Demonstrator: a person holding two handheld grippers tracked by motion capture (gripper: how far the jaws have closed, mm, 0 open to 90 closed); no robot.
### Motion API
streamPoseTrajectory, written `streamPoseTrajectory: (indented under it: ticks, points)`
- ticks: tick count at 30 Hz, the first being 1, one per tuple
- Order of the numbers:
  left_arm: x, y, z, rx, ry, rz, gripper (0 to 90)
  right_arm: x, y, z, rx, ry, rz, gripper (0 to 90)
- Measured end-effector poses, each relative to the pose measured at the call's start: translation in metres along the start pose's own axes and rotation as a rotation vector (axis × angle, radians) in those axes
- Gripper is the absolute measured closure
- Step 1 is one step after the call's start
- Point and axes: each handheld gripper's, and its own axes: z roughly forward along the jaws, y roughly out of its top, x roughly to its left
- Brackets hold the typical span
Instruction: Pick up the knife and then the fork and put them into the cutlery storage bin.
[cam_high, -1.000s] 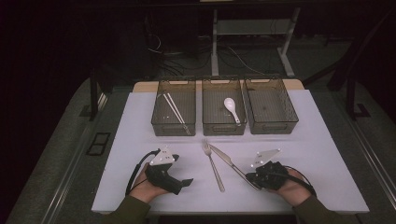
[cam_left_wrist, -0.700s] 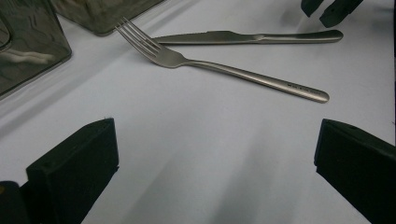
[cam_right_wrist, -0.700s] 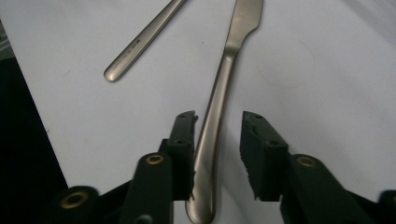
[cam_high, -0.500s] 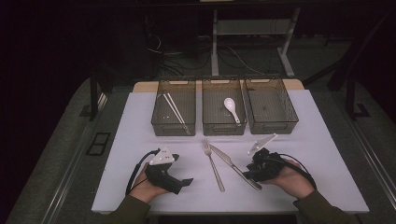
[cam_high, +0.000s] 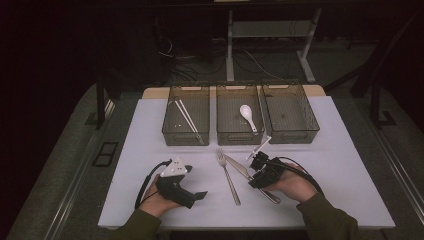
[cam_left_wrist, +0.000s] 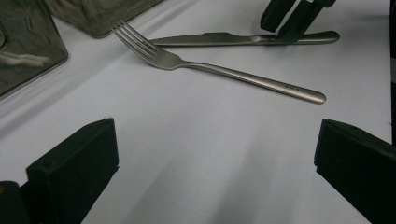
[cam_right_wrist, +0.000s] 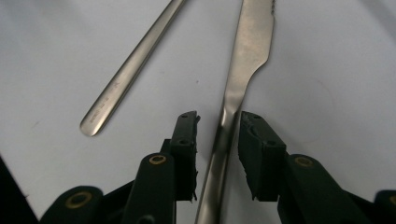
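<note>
- Since the earlier frames, the right gripper (cam_high: 256, 172) has slid in from the table's right side to the knife (cam_high: 248, 176); its jaws have just been closing and now straddle the handle.
- Nearest the person, the left gripper (cam_high: 192, 197) rests on the white table (cam_high: 345, 175), jaws spread wide with nothing between them, well apart from the cutlery.
- In the right gripper view, the pads (cam_right_wrist: 186, 135) sit on either side of the knife's (cam_right_wrist: 233, 107) handle with a sliver of gap on each side; no pinch yet, as far as I can judge.
- Just left of the knife lies the fork (cam_high: 229, 175), close alongside, tines pointing toward the bins.
- Farther back stand three clear bins: chopsticks (cam_high: 188, 117) in the left bin (cam_high: 185, 137), a white spoon (cam_high: 248, 116) in the middle bin (cam_high: 239, 137), and the right bin (cam_high: 291, 135) bare.
- Risks: the flat, thin handle could slip or pivot out when squeezed low against the table; a jaw might also nudge the fork's handle and drag it along.
</note>
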Motion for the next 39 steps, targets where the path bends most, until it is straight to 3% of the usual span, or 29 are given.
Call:
streamPoseTrajectory:
  ticks: [2,9,10,17,25,33,39]
  points:
    - [0.0,0.0,0.0,0.0,0.0,0.0,0.0,-0.001,0.004,0.002,0.015,-0.024,-0.009,68.3]
    - [0.0,0.0,0.0,0.0,-0.001,0.001,0.0,-0.002,0.012,0.011,0.059,-0.045,-0.008,74.8]
    - [0.0,0.0,0.0,0.003,-0.001,0.003,0.0,-0.002,0.013,0.01,0.062,-0.034,-0.009,74.8]
    - [-0.001,0.0,0.001,0.005,-0.002,0.003,0.0,0.002,0.016,0.013,0.09,-0.081,-0.022,75.2]
    - [0.0,0.0,0.001,0.005,-0.002,0.004,0.0,0.0,0.015,0.011,0.081,-0.072,-0.009,78.8]
    - [-0.001,0.001,0.002,0.006,-0.005,0.004,0.0,0.003,0.021,0.014,0.132,-0.088,-0.086,77.9]
    - [-0.001,0.001,0.003,0.006,-0.007,0.002,0.0,0.009,0.025,0.015,0.161,-0.123,-0.088,79.3]
